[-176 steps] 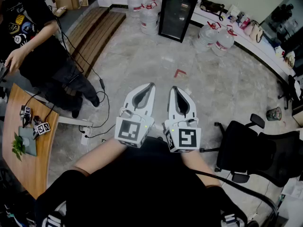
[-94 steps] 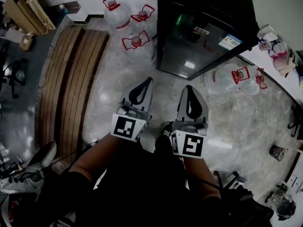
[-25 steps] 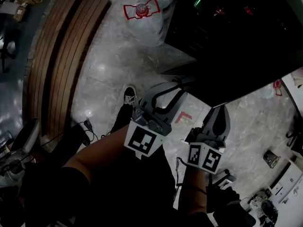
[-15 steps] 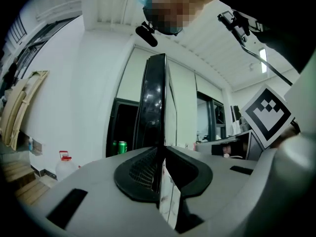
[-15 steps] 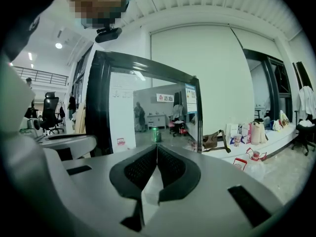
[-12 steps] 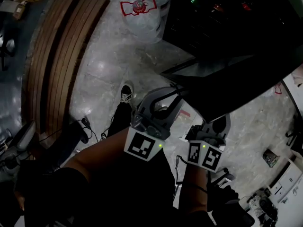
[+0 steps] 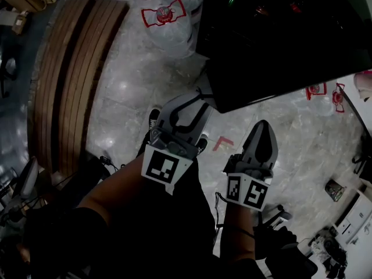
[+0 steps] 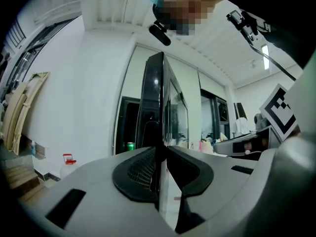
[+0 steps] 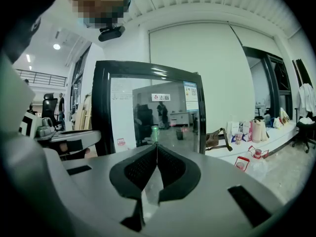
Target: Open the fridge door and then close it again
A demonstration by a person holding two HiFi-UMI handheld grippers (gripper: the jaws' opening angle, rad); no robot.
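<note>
The opening half of the task is judged to be at or near its end. The fridge door [image 8: 157, 107] is seen edge-on in the left gripper view, swung well clear of the fridge [image 7: 290, 16], whose dark inside, with a green can [image 8: 129, 145], is exposed to the left of it. The left claw [image 8: 160, 151] is set astride the door's free edge. Its jaws have just been opening and are held narrowly apart, with the edge between them and a thin sliver showing beside one pad, so the grip is judged to be slackened rather than tight. The right claw [image 9: 157, 149] is closed on nothing, its tips met, and is pointed at the door's glass face without touching it. For the closing, the door must be swung back toward the fridge, either by clamping the edge again or by pushing on the outer face with the left claw. The arc should be followed evenly until the seal is seated, and the claw must be kept out of the narrowing gap between door and fridge.
</note>
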